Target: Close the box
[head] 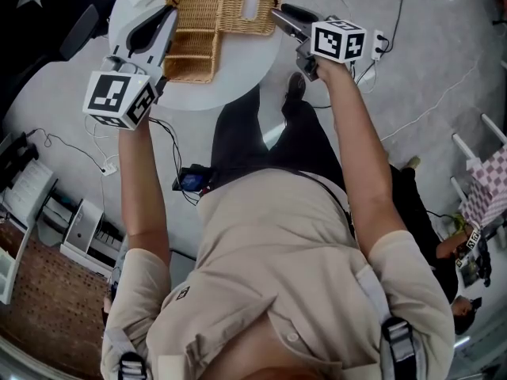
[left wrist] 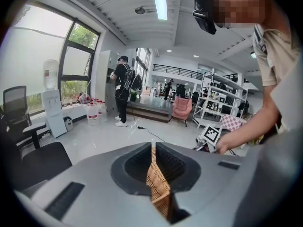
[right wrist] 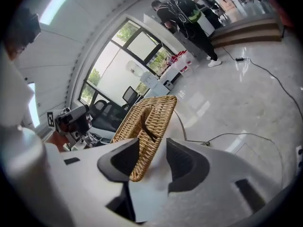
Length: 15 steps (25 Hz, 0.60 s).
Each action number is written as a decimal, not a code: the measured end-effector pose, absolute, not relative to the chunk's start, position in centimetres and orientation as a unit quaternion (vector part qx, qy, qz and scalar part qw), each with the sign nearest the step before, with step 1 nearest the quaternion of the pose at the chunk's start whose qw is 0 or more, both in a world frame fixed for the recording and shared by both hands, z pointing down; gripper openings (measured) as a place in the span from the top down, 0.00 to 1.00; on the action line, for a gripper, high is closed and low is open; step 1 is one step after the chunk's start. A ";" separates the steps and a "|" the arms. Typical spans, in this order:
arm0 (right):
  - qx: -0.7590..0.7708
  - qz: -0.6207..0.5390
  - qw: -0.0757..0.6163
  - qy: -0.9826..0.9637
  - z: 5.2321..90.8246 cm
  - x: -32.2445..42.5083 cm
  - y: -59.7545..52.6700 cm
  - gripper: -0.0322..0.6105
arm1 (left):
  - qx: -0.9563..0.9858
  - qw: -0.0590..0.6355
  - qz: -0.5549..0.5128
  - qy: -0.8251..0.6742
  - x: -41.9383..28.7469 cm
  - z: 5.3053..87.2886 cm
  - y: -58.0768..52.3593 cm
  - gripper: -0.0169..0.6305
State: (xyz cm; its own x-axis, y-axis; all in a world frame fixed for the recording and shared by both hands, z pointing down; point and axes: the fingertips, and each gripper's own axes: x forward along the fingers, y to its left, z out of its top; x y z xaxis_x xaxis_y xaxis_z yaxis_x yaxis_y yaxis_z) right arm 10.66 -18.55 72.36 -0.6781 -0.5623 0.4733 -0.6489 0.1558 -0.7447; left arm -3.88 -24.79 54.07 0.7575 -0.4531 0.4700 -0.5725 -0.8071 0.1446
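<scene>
Flaps of the wicker box (head: 218,6) on the round bench (head: 245,66) are sitting unfolded. The left claw (left wrist: 154,162) is pinching one woven flap (left wrist: 158,183); the right claw (right wrist: 154,157) is spread around the handled flap (right wrist: 149,122), not pressing it. Closing is barely starting, I'd say; next, the right claw needs a grip before both flaps fold inward.
</scene>
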 end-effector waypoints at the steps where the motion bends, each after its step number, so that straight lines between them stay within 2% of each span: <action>1: 0.393 0.522 0.034 -0.756 72.6 10.5 -18.4 0.68 | 0.927 0.142 0.212 -0.276 -3.9 54.2 -24.8 0.93; 5: 0.374 0.551 0.005 -0.746 73.1 9.9 -18.1 0.69 | 0.926 0.144 0.211 -0.276 -3.7 54.4 -24.7 0.93; 7: 0.368 0.559 -0.002 -0.743 73.2 9.8 -18.1 0.74 | 0.926 0.144 0.211 -0.277 -3.7 54.4 -24.6 0.93; 15: 0.367 0.552 -0.006 -0.749 71.2 10.4 -17.8 0.80 | 0.925 0.141 0.209 -0.285 -4.5 53.6 -24.8 0.93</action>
State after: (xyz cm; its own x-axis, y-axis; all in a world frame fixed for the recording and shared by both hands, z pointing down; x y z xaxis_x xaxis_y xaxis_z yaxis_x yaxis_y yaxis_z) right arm 10.36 -17.78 71.21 -0.7312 -0.5558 0.3956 -0.5418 0.1208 -0.8318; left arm -4.50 -24.79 53.57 0.7503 -0.4676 0.4673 -0.5855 -0.7982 0.1414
